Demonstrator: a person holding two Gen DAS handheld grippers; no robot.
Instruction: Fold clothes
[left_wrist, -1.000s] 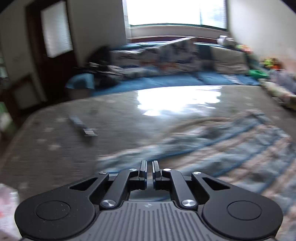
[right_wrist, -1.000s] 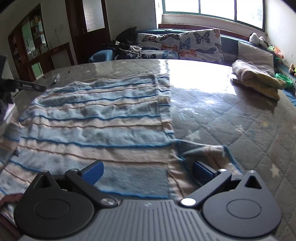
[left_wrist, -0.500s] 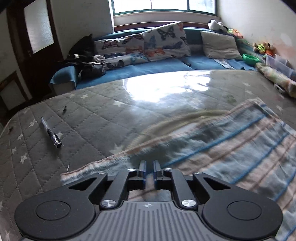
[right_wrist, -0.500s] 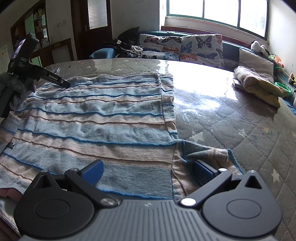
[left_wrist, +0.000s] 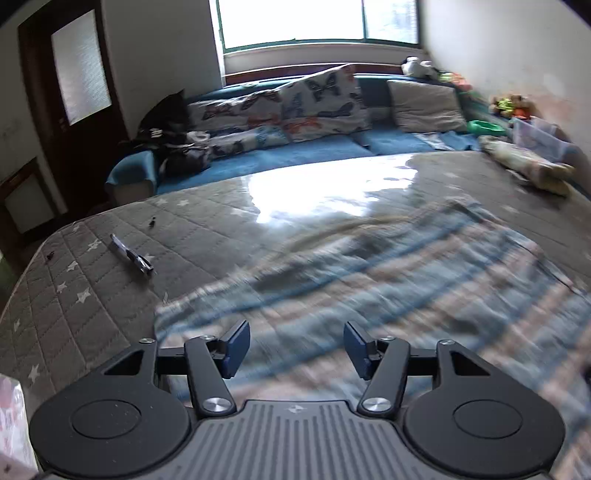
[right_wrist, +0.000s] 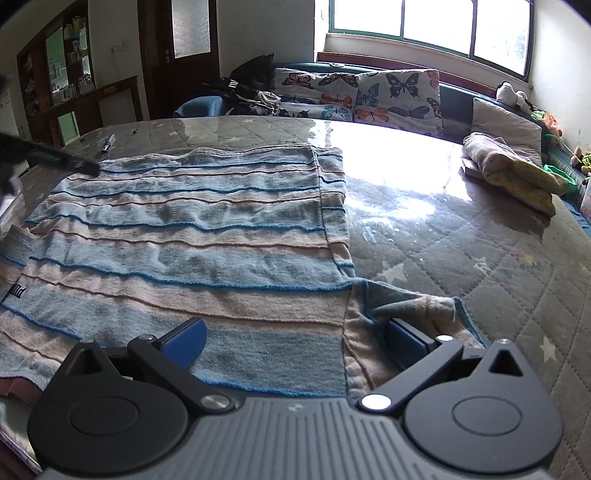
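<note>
A striped blue and beige garment (right_wrist: 192, 236) lies spread flat on the quilted grey table (right_wrist: 461, 266). Its short sleeve (right_wrist: 413, 306) sticks out to the right by my right gripper. My right gripper (right_wrist: 295, 338) is open and low over the garment's near hem, its right finger beside the sleeve. In the left wrist view the same garment (left_wrist: 388, 280) looks blurred. My left gripper (left_wrist: 295, 349) stands open above the garment's left edge, nothing between its fingers. The left gripper's dark tip (right_wrist: 55, 160) shows at the garment's far left corner in the right wrist view.
A pen (left_wrist: 131, 254) lies on the table left of the garment, seen also as a pen (right_wrist: 108, 142) from the right wrist. A folded pile of cloth (right_wrist: 513, 173) sits at the table's far right. A sofa with butterfly cushions (right_wrist: 369, 96) runs behind the table.
My left gripper was shut on the garment's edge and has opened, letting it go. The garment now lies flatter. My right gripper has barely moved and stays open.
</note>
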